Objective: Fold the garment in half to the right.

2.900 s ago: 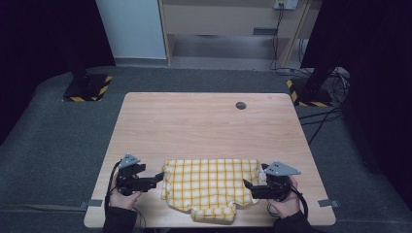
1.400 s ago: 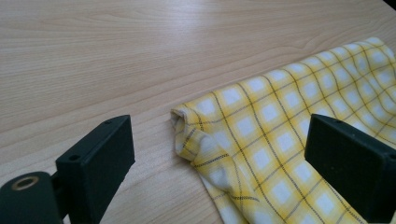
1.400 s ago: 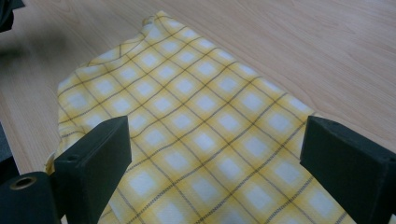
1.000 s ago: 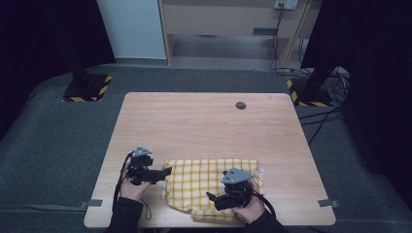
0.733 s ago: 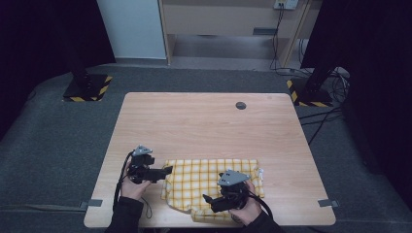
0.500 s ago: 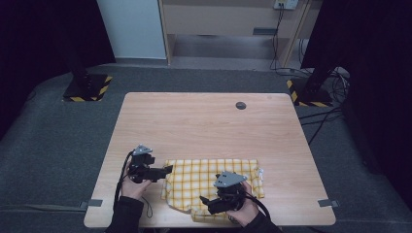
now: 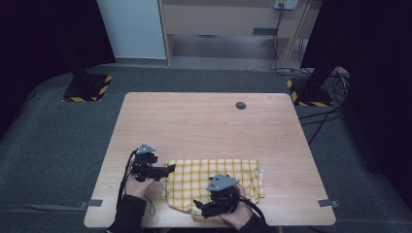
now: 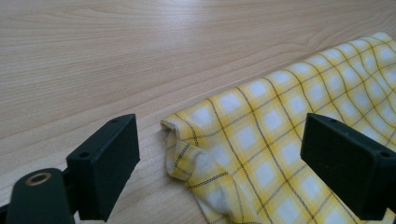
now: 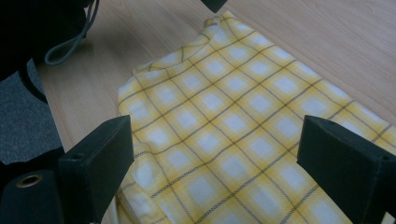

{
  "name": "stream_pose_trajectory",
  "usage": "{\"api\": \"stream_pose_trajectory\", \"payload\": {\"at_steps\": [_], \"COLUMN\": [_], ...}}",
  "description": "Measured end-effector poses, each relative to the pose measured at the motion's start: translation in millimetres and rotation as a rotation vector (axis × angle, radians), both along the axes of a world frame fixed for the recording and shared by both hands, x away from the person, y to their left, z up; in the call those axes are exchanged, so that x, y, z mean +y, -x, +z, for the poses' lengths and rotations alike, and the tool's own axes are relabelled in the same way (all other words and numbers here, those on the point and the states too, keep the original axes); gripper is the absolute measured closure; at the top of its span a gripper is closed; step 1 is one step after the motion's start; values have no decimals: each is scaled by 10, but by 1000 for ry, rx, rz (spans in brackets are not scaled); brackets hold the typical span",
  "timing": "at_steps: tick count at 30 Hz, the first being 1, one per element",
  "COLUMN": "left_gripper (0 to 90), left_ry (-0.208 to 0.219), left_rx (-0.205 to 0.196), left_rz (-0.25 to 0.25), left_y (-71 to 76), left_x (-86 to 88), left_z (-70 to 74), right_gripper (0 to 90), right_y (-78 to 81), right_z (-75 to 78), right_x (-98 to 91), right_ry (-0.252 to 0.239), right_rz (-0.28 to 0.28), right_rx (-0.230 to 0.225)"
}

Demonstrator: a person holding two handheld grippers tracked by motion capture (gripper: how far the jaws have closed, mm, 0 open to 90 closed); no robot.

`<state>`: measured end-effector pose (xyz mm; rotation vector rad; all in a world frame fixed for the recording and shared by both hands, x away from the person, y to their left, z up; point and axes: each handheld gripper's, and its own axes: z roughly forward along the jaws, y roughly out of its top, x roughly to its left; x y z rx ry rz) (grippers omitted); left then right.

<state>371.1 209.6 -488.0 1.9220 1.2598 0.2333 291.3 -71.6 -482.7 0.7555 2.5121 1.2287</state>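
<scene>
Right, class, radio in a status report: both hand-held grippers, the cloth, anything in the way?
Left hand-held gripper open at yellow checked cloth corner. Right hand-held gripper open over cloth's near edge. Cloth folded, flat on table. Nothing blocking.

High view looks down from above the table (image 7: 204, 121); both gripper views sit close, probably sharing the checked cloth (image 8: 280, 140)

Wooden table (image 7: 204, 121) with dark round hole (image 7: 240, 105); two hazard-striped stand bases (image 7: 87, 88) on grey carpet (image 7: 43, 141).
</scene>
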Motion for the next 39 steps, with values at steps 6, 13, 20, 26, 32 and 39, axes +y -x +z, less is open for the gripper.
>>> {"api": "stream_pose_trajectory", "payload": {"at_steps": [6, 13, 20, 26, 32, 39], "left_gripper": [105, 104, 104, 104, 106, 109], "left_ry": [-5, -13, -13, -15, -11, -6], "left_rx": [-8, -5, 3, 12, 13, 22], "left_rz": [-13, -21, -19, -23, -20, -19], "left_y": [-34, -55, -59, -68, -66, -74], "left_x": [-52, -96, -92, -104, -100, -103], "left_z": [53, 52, 30, -5, -21, -55], "right_gripper": [109, 110, 114, 113, 111, 113], "right_y": [31, 72, 93, 105, 86, 72], "right_z": [-2, -6, -37, -47, -85, -116], "right_x": [92, 207, 333, 438, 487, 518], "right_ry": [0, -1, 1, -3, -7, -3], "right_rz": [18, 38, 49, 55, 49, 36], "right_rx": [1, 5, 13, 17, 25, 25]}}
